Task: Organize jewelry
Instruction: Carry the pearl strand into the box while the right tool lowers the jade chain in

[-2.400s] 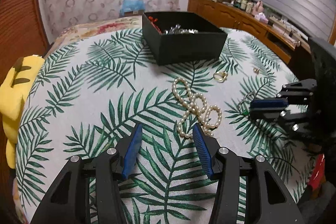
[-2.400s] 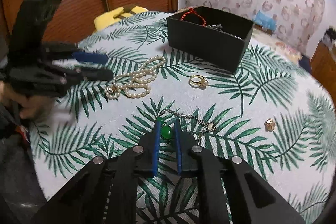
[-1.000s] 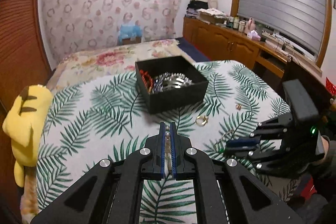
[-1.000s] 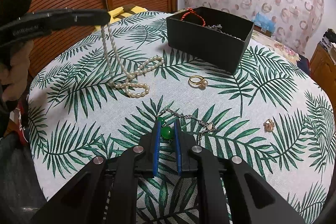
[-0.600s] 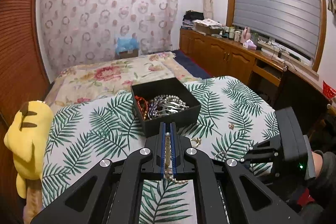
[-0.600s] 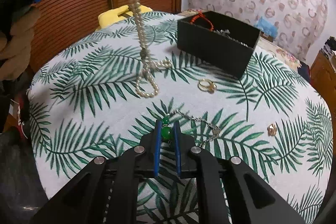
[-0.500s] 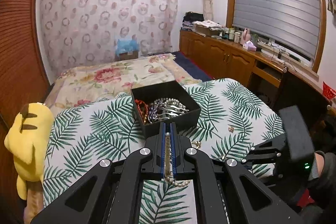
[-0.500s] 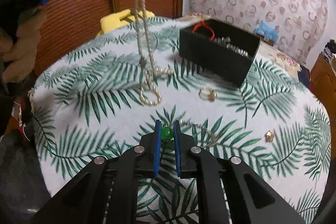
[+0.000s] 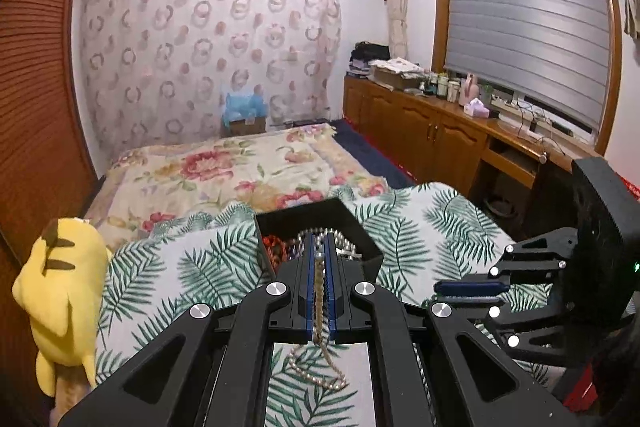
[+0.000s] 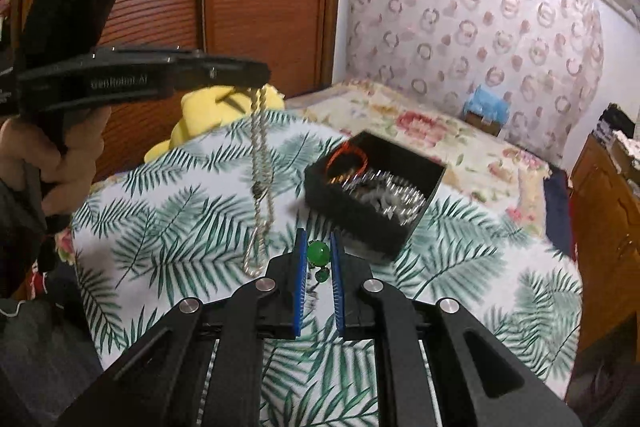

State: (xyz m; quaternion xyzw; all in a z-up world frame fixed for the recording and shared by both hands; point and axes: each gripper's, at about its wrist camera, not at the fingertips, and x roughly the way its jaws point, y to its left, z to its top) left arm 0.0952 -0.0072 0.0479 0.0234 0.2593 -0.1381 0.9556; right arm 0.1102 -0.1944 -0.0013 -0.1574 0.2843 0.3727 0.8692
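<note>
My left gripper point(image 9: 319, 241) is shut on a pearl necklace point(image 9: 319, 291). The necklace hangs below it in a loop, as the right wrist view shows point(image 10: 259, 187). The left gripper is also seen there point(image 10: 256, 73), high above the table, left of the box. My right gripper point(image 10: 319, 239) is shut on a green bead necklace point(image 10: 319, 253) and is lifted off the table; it shows in the left wrist view too point(image 9: 438, 287). A black box point(image 10: 360, 223) holds several pieces of jewelry and sits ahead of both grippers point(image 9: 370, 253).
The table has a palm-leaf cloth point(image 10: 168, 227). A yellow plush toy point(image 9: 60, 291) lies at its left edge. A bed point(image 9: 224, 171) lies beyond, and wooden cabinets point(image 9: 440, 131) line the right wall.
My left gripper closed on the pearl necklace and lifted it clear of the table toward the box. My right gripper rose with the green bead necklace, its chain leaving the cloth.
</note>
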